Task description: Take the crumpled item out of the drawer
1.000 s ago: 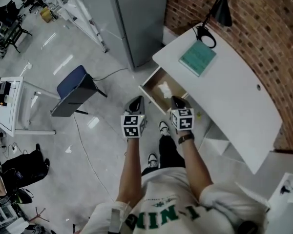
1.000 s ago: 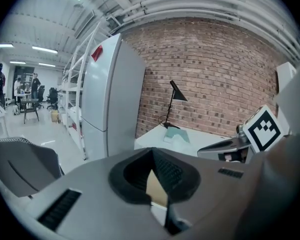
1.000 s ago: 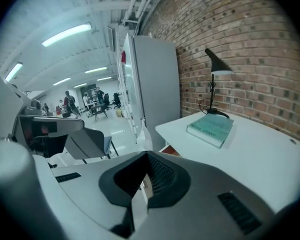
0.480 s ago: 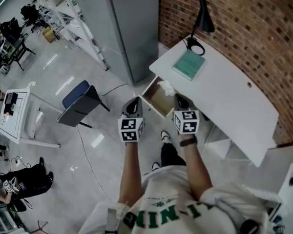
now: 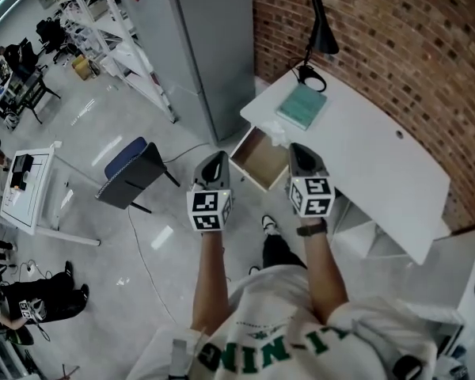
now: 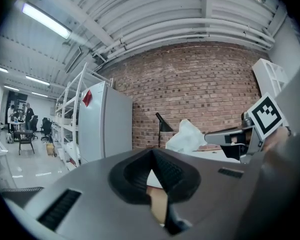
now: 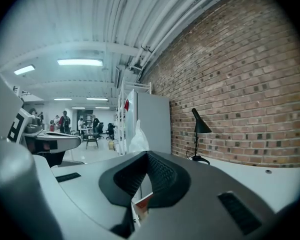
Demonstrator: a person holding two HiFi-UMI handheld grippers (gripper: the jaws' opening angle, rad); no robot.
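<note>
Right gripper view: crumpled item pinched at the jaw tips, above the open drawer

White, thin and creased, the crumpled item (image 7: 138, 138) stands up as a pointed tuft just past the right gripper (image 7: 145, 154), whose ribbed dark jaws are closed on its lower part. How much of it lies between the jaws is hidden by the grey jaw housing. In the left gripper view it shows as a puffy white wad at the tip of that gripper. In the head view only a small white patch of it is visible, over the far corner of the drawer (image 5: 261, 158) near the desk edge.

The drawer is a shallow box, pale wood inside, pulled out from under the desk (image 5: 372, 172); what shows of its floor is bare. The desk top is smooth, white and curved. A flat teal book (image 5: 302, 106) lies on it beside a black lamp (image 5: 317, 24) with a cone shade and a ring base.

The left gripper (image 5: 214, 159) hovers beside the drawer's front, its jaws pressed together with nothing between them.

Behind the desk runs a rough red brick wall (image 5: 412, 46); a tall grey cabinet (image 5: 210, 38) stands at the wall's left end. A blue-seated chair (image 5: 131, 168) stands on the glossy grey floor (image 5: 103, 117), well apart from the desk
</note>
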